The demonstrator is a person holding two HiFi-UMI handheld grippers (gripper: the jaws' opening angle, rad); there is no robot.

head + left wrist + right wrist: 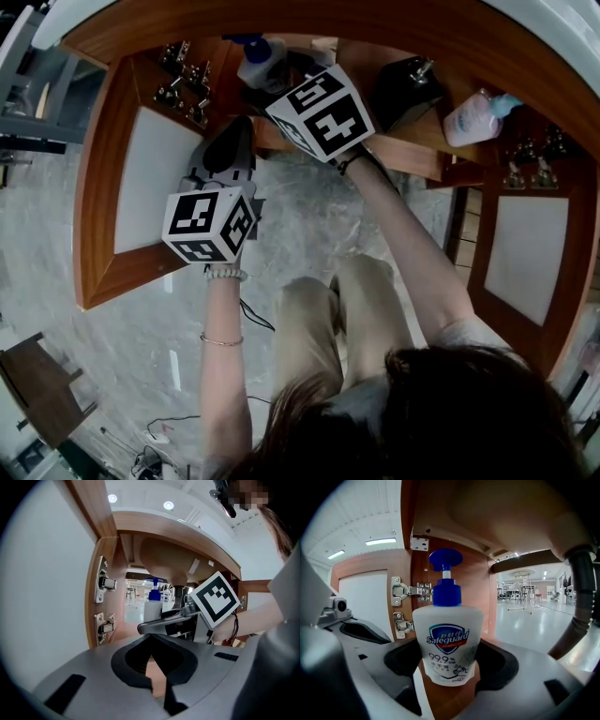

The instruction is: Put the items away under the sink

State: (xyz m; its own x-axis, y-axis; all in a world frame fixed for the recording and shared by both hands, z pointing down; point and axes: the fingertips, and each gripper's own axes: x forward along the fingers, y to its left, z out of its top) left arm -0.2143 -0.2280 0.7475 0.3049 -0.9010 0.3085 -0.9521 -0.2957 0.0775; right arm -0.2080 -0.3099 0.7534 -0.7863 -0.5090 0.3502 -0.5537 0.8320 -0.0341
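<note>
Held the right gripper (449,670) inside the open cabinet under the sink, jaws pressed against both sides of a white soap bottle (449,644) with a blue pump. Had the bottle upright, base on the wooden cabinet floor (454,702), in the far left part of the cabinet, close to the left door's hinges (410,591). Poised the left gripper (157,667) nearer and further left, at the cabinet's front edge beside the open left door (155,178), jaws drawn together to a thin slit with nothing between them. Saw a pale pink bottle (473,117) with a teal cap at the cabinet's right end, well apart from the soap bottle, and a black object (403,89) between the two. Faced the cabinet with the right door (525,248) swung open too.
</note>
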